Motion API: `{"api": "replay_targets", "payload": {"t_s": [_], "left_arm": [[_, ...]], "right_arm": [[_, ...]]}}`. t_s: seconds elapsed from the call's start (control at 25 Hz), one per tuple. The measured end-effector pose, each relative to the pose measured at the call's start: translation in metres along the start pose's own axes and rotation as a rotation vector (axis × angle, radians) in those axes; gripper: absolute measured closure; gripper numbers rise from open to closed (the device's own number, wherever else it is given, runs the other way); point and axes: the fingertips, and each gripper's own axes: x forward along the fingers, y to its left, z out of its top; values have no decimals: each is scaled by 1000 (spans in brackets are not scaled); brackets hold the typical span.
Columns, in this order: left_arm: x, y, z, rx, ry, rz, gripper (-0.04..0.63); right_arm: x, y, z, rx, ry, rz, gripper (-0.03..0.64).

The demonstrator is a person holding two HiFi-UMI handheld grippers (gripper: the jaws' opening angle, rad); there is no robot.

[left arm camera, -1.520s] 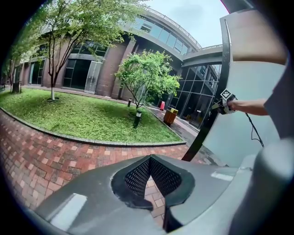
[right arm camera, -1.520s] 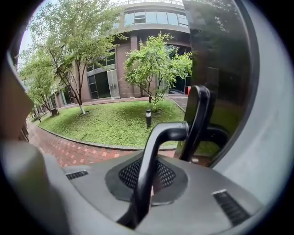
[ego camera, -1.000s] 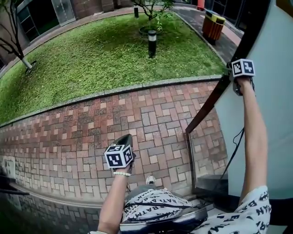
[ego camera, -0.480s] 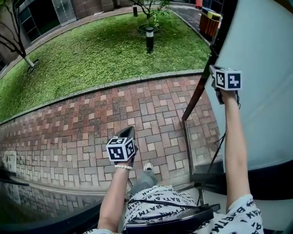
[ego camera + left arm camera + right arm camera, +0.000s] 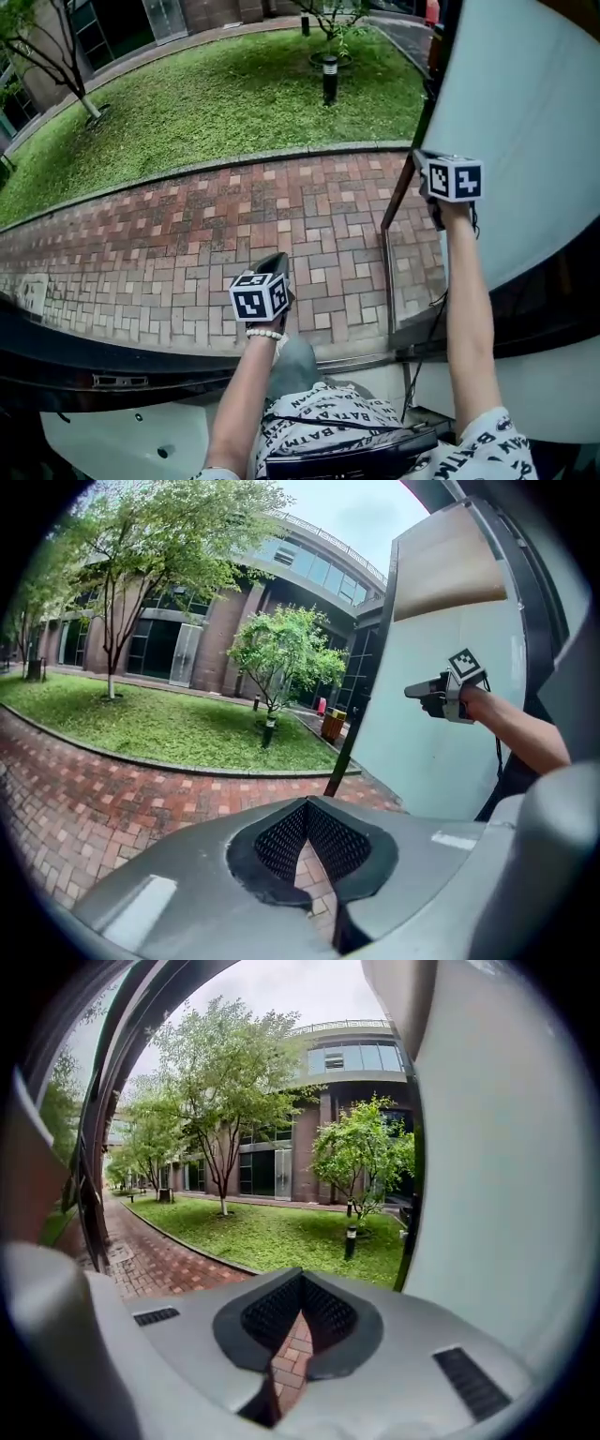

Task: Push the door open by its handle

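Door of pale frosted panel in a dark metal frame (image 5: 534, 94) stands swung outward at the right, its top cut off. Its handle cannot be made out. The right hand-held gripper (image 5: 427, 164), grey plastic with a marker cube, is clenched on nothing and raised just beside the door's dark edge. The left hand-held gripper (image 5: 274, 270) hangs lower over red brick paving (image 5: 187, 244), also clenched and empty. White printed clothing (image 5: 319, 422) reads "BATM", the rest folded away.

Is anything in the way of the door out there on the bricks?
No, nothing that I can see. The door is swung out over the brick path, and the bricks beside it are bare. The lamp post stands farther off, on the grass.
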Motion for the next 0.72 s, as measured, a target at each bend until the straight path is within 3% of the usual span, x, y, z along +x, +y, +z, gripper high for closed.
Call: {"api": "replay_targets", "payload": {"t_s": [0.32, 0.72], "left_arm": [[-49, -24, -32, -32, -7, -23, 609], [-135, -36, -97, -33, 1, -61, 609]], "right_arm": [[-46, 45, -14, -29, -14, 72, 603], [-114, 135, -68, -30, 0, 125, 604]]}}
